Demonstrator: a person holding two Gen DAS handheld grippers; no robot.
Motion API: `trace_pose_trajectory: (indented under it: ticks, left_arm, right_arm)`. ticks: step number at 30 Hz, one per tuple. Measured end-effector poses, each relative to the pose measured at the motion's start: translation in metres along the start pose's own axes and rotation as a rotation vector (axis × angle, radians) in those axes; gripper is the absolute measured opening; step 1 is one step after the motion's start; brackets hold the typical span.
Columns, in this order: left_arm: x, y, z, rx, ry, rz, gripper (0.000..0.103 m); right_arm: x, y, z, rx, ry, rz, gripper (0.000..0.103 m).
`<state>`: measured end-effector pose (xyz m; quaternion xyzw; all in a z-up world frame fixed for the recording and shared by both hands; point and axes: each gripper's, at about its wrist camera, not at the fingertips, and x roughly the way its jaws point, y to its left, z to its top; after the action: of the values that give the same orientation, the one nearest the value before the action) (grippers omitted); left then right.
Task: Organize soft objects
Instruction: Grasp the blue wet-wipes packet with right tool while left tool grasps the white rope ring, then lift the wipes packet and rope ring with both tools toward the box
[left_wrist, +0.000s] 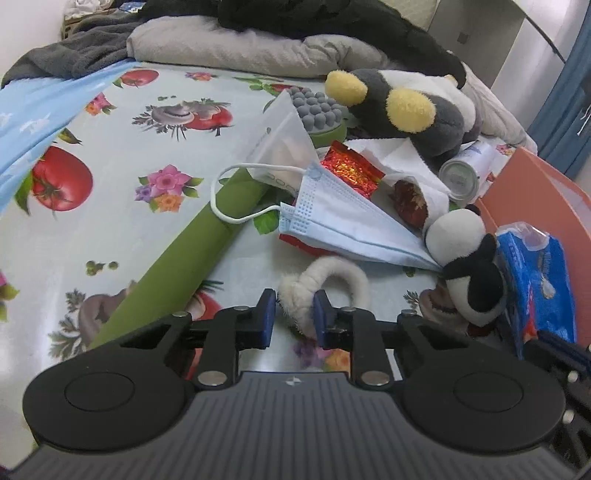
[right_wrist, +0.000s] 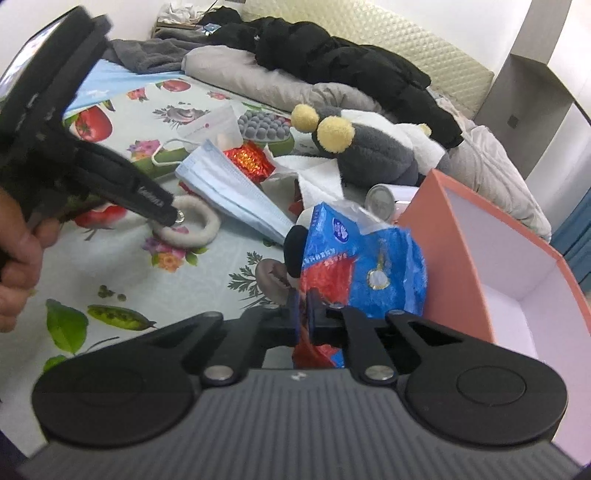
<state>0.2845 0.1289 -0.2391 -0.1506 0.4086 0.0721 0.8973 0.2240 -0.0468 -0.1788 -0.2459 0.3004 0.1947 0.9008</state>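
The blue tissue pack (right_wrist: 362, 266) hangs pinched by its lower crumpled edge in the right tongs (right_wrist: 302, 314), which are clenched on the wrapper, just beside the near wall of the orange box (right_wrist: 454, 266) and in front of the small panda plush (left_wrist: 469, 273). To finish this step well, I judge the pack should be lifted clear of that wall and carried over the box's white inside before the tongs let go, since a grip on loose film can slip or tear if the pack drags on the rim. On the far side of the pack from the box, the fluffy white earmuffs (left_wrist: 325, 280) lie on the fruit-print bed sheet (left_wrist: 110, 229), one fur pad between the blue pads of the left tongs (left_wrist: 294, 310), which stand parted on either side of it; whether they already press the fur I cannot tell. Squeezing the pad rather than the thin band should hold better. Behind the earmuffs lie a blue face mask (left_wrist: 347, 225) and a green roll (left_wrist: 192, 251). The pack hides most of the panda in the right view, the box floor is cut off, and the print on the wrapper is unreadable.
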Motion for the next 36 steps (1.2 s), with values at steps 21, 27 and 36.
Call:
trace_pose_trajectory:
  ticks: [21,27,36]
  left_arm:
    - [-0.092,0.034,-0.056,-0.143,-0.045,-0.072,0.025]
    - [-0.114,0.039,-0.061,-0.178,-0.052,-0.07,0.025]
    - [-0.122,0.03,-0.061,-0.169,-0.042,-0.051,0.025]
  right_arm:
    - [-0.075,0.056,0.0,-0.102,-0.038,0.064,0.006]
    - [-0.094,0.039,0.005,0.046,-0.07,0.18,0.033]
    - [-0.047,0.012,-0.012,0.285,0.069,0.249,0.06]
